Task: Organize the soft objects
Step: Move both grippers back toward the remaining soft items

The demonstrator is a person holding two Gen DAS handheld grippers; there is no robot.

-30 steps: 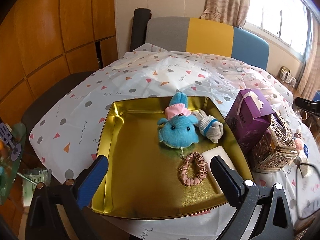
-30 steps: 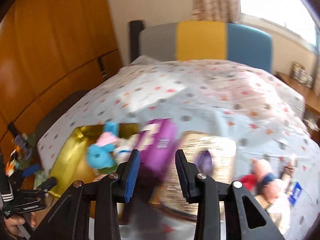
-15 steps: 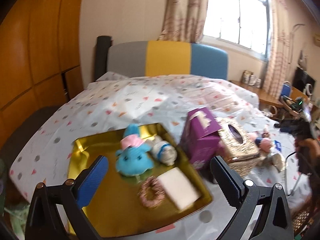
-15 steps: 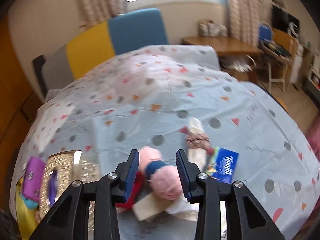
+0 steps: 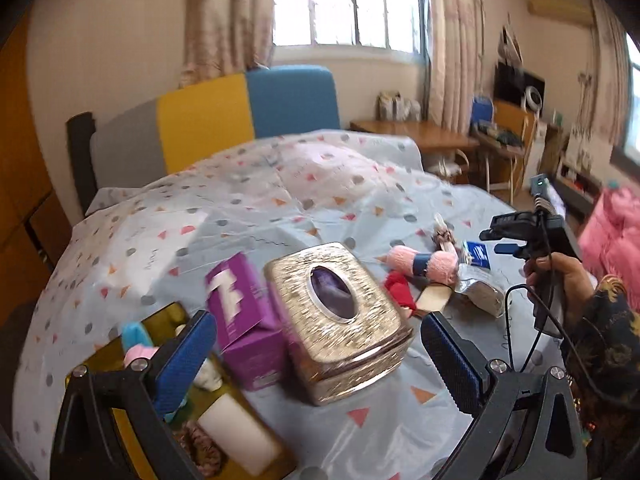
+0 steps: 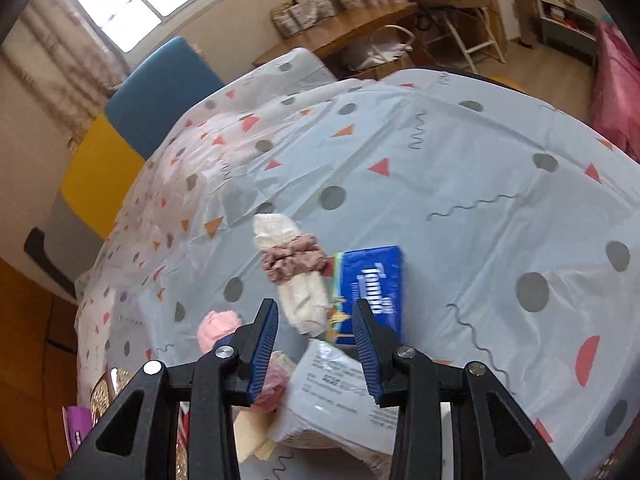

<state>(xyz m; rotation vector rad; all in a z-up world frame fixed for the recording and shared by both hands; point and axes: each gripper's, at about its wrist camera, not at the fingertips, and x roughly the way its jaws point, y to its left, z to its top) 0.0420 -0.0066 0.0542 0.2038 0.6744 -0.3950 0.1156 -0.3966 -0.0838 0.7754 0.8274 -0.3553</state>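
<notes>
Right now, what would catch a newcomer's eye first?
Probably the ornate gold tissue box at the table's middle, beside a purple carton. Next, the blue tissue pack and the cream roll ringed by a scrunchie, ahead of the open right gripper.

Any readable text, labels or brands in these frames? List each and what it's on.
"Tempo": white brand lettering on the blue tissue pack, partly behind the right gripper.
Grey plastic packet: lines of small print, too blurred to read.
Purple box: white marks only, unreadable.
Silver tissue box: no text seen.
</notes>
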